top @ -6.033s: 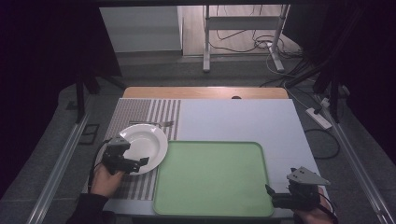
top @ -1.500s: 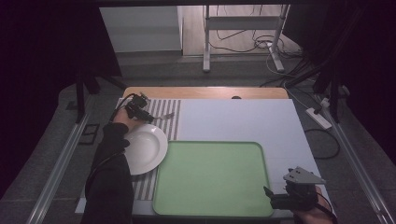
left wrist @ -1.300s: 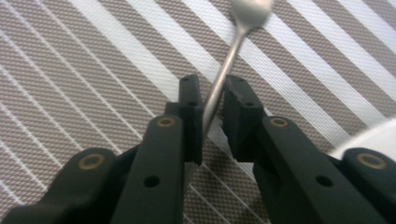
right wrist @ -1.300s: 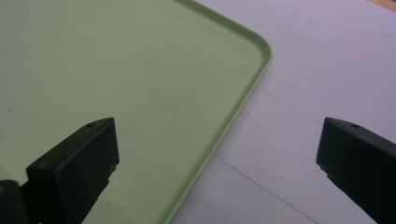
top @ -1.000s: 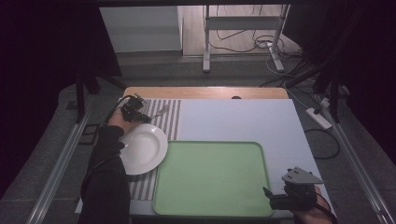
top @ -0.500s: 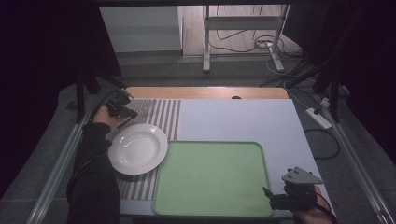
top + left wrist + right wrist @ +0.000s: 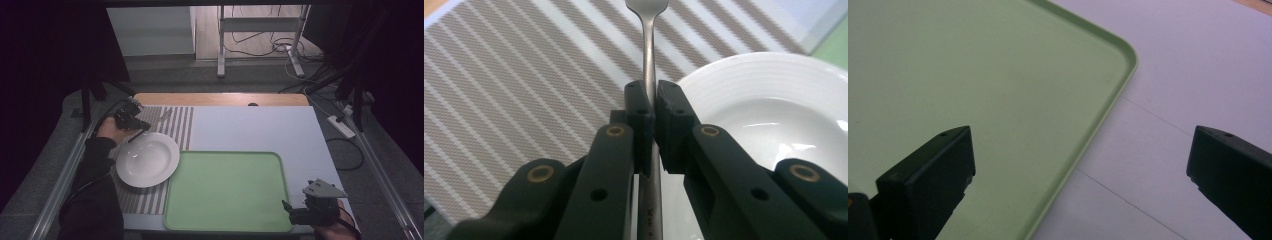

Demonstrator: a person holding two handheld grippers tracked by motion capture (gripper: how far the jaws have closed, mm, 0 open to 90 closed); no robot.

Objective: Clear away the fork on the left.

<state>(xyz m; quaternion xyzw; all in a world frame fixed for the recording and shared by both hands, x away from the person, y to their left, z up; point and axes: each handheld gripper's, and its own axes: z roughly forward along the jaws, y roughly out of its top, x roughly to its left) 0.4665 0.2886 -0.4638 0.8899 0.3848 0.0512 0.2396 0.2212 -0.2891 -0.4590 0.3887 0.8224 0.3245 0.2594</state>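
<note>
My left gripper (image 7: 141,125) hovers over the back left of the striped placemat (image 7: 181,126), just behind the white plate (image 7: 147,160). It is shut on the handle of a metal fork (image 7: 162,118), which is lifted off the mat with its head pointing to the back right. In the left gripper view the pads (image 7: 643,112) pinch the fork (image 7: 647,45) at mid-handle, with the plate (image 7: 774,100) to the right. My right gripper (image 7: 295,214) rests at the table's front right corner, open, with nothing between its jaws, by the green tray (image 7: 973,75).
The green tray (image 7: 225,190) lies in front of centre, its left edge against the placemat. Pale blue table surface (image 7: 260,125) stretches behind and right of it. A wooden strip (image 7: 220,99) runs along the far edge. Cables and a power strip (image 7: 341,126) lie on the floor at right.
The left gripper, earlier at the plate's near left, reached to the back of the placemat and has since moved left and up with the fork. The right gripper has stayed put.
</note>
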